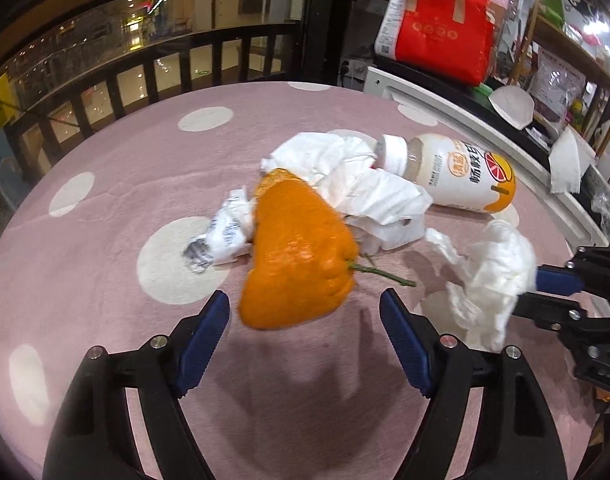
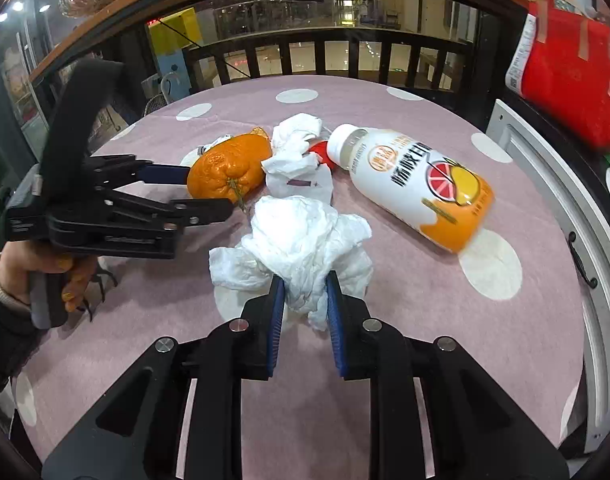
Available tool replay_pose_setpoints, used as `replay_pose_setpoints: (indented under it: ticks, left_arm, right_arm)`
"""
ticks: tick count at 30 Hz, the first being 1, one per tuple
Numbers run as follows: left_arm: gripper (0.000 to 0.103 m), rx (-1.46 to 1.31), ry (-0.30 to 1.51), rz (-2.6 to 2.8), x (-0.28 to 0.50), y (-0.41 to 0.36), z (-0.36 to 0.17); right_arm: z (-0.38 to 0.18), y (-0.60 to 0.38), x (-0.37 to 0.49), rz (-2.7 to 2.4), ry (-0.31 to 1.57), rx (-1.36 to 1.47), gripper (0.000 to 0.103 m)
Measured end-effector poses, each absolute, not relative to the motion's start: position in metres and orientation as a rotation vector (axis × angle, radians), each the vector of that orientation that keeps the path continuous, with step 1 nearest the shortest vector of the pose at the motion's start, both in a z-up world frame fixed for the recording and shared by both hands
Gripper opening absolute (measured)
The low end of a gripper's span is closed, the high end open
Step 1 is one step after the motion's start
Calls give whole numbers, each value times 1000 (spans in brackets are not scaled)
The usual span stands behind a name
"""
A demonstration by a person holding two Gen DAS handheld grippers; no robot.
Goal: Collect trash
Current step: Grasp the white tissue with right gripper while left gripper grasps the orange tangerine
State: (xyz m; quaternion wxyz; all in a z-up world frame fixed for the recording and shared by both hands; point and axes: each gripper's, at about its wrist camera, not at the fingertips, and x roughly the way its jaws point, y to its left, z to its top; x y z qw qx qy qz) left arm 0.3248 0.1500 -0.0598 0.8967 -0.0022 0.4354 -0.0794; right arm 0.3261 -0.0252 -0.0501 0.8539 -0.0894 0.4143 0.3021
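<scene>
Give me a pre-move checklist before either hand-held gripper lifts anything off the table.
1. Right hand-held gripper shut on the tissue: ok.
2. Tissue clear of the bottle: ok.
3. Left hand-held gripper closed on the orange: not ok; the jaws stand wide, pads off the fruit.
4. Orange centred between the left jaws: cannot tell; it lies just ahead of the tips.
5. The two grippers apart: ok.
6. Bottle cap on: ok.
</scene>
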Motion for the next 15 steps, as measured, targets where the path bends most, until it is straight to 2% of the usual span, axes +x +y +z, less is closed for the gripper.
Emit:
replay_pose_setpoints:
  ticks: [3, 5, 6, 8, 11, 15]
  left_arm:
    - [75, 59, 904, -141, 331, 137, -64]
    - [60, 68, 917, -138, 336, 134, -69]
    - [58, 68, 924, -135, 337, 135, -71]
    - [47, 75, 901, -125, 337, 135, -71]
    - [37, 8, 898, -127, 335, 142, -68]
    - [30, -34, 882, -150, 323, 144, -61]
  right_arm:
    - [-48, -36, 318, 634, 869, -163, 22]
    - [-48, -41, 314, 630, 867, -147, 22]
    - [-48, -43, 313, 628, 867, -140, 22]
    - [-47, -49, 311, 623, 866, -116, 22]
    - [-45, -55, 305, 618, 857, -105, 22]
    - [-41, -63, 296, 618, 841, -101, 22]
